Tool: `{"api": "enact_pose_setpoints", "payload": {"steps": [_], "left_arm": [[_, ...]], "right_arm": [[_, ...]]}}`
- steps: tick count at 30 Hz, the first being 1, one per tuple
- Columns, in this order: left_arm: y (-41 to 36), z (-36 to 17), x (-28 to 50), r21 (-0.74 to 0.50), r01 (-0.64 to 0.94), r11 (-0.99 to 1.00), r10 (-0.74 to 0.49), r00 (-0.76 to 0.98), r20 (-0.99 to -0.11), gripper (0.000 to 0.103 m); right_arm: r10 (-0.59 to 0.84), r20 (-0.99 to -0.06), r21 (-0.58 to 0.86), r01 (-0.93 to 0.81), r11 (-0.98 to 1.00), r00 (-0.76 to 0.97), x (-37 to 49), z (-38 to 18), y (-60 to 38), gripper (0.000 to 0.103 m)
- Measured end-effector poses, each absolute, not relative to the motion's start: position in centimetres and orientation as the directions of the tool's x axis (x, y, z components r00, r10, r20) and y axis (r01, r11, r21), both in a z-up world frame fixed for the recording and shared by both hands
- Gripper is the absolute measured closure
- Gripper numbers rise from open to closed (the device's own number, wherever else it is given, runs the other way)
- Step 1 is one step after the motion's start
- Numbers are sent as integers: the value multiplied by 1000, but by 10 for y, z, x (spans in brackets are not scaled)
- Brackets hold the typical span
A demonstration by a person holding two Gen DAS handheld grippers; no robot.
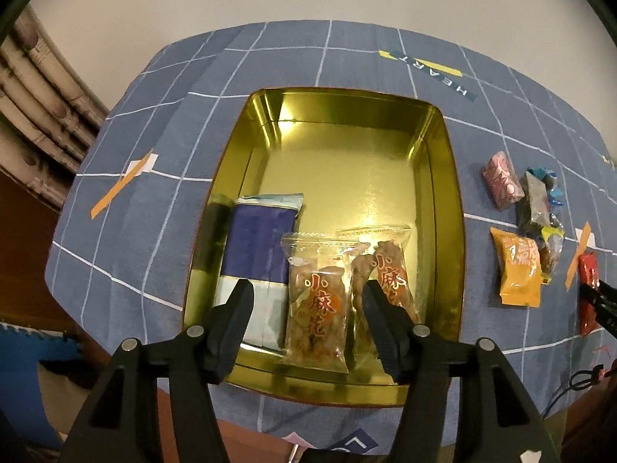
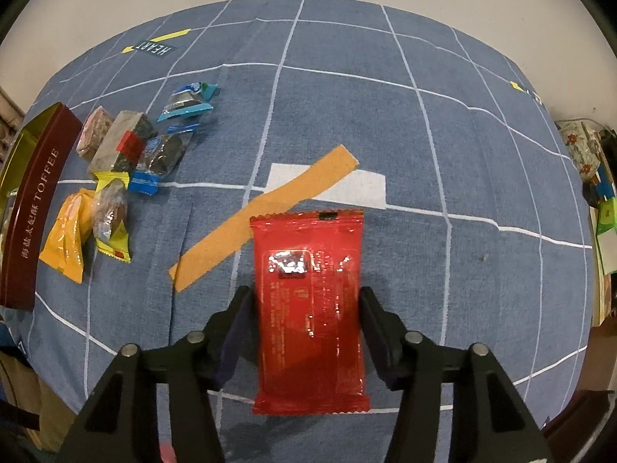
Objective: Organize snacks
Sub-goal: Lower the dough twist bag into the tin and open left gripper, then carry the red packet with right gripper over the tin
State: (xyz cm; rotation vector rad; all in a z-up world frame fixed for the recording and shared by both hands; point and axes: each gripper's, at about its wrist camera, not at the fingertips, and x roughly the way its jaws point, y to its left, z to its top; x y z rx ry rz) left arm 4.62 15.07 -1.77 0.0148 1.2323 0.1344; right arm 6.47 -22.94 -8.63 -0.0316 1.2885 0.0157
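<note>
Left gripper point(image 1: 308, 308) hangs spread and empty above the tin point(image 1: 447, 200), its three packets lined along the lower edge. Right gripper point(image 2: 306, 324) pinches the red packet point(image 2: 308, 308) at lower centre, likely bound for the tin.

Your tin point(image 1: 449, 177) sits on the counter point(image 1: 154, 212). In it, near end: a flat packet point(image 1: 258, 254) at left, two twist-snack packets point(image 1: 318, 301) side by side to its right. A loose snack pile point(image 1: 528, 208) lies right of the tin; one packet point(image 2: 308, 305) lies farther right, partly over a tape strip point(image 2: 266, 216).
</note>
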Motion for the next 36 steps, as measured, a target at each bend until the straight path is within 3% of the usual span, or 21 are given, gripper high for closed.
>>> {"api": "enact_pose_setpoints", "payload": {"steps": [5, 18, 36], "left_arm": [[161, -16, 41, 79, -146, 986, 126, 351, -928, 46], [185, -17, 28, 43, -224, 974, 132, 397, -908, 28], [200, -18, 19, 8, -265, 964, 120, 411, -904, 21]], "right_arm": [[-14, -958, -19, -14, 1000, 285, 60, -87, -222, 54], [-18, -958, -6, 44, 999, 286, 54, -81, -216, 58], [46, -923, 53, 8, 999, 383, 47, -39, -178, 58]]}}
